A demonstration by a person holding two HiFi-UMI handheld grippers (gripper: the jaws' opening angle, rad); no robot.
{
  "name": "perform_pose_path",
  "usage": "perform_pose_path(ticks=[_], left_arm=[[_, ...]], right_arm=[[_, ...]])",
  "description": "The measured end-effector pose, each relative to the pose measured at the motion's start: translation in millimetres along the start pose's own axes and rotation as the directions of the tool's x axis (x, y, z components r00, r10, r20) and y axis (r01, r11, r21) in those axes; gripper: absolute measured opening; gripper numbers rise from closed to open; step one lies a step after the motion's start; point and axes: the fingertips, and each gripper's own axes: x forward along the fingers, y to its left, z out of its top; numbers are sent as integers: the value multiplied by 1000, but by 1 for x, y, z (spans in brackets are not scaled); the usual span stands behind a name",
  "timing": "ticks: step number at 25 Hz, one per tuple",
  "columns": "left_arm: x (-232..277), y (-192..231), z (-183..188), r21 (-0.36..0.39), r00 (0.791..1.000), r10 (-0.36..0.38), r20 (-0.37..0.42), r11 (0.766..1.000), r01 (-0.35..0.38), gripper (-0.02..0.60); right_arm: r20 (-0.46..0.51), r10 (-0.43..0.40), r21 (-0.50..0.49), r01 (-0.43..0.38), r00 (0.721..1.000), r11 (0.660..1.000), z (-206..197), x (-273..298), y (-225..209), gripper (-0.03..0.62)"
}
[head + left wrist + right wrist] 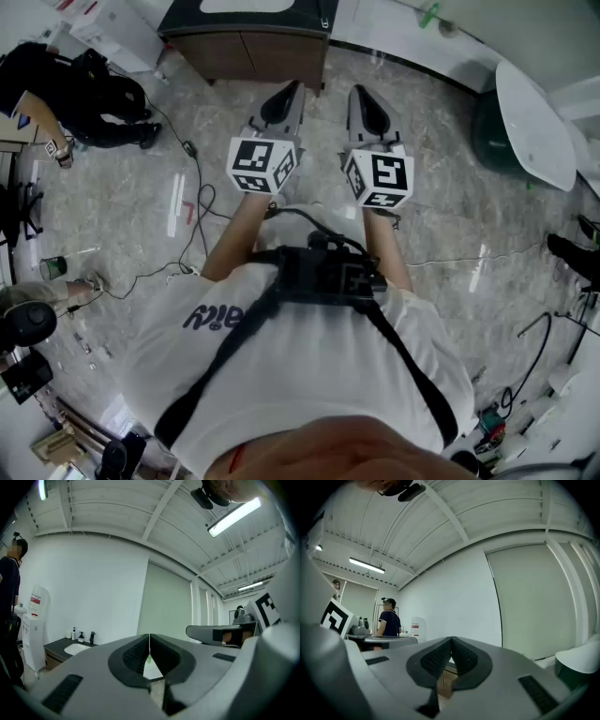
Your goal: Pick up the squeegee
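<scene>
No squeegee shows in any view. I hold both grippers level, side by side in front of my chest. The left gripper [290,91] [149,651] is shut, its ribbed pads meeting with nothing between them. The right gripper [360,95] [451,654] is shut too and holds nothing. Both point toward a dark-topped vanity cabinet [246,44] with a white sink [75,648] a short way ahead. Each gripper shows at the edge of the other's view.
Cables [192,202] trail over the marble floor at the left. A person in dark clothes [82,92] [388,618] stands at the left by a white dispenser [35,620]. A white rounded fixture [534,112] over a dark green base [495,133] sits at the right. Soap bottles [74,633] stand on the counter.
</scene>
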Motion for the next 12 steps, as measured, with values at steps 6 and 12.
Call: perform_pose_path(ticks=[6,12], left_arm=[[-1,0,-7,-3,1000,4,-3,1000,-4,11],[-2,-2,-13,0,1000,2,-12,1000,-2,11]], right_arm=[[2,9,4,-9,1000,1000,-6,-1,1,8],[3,16,12,-16,1000,1000,-12,-1,3,8]])
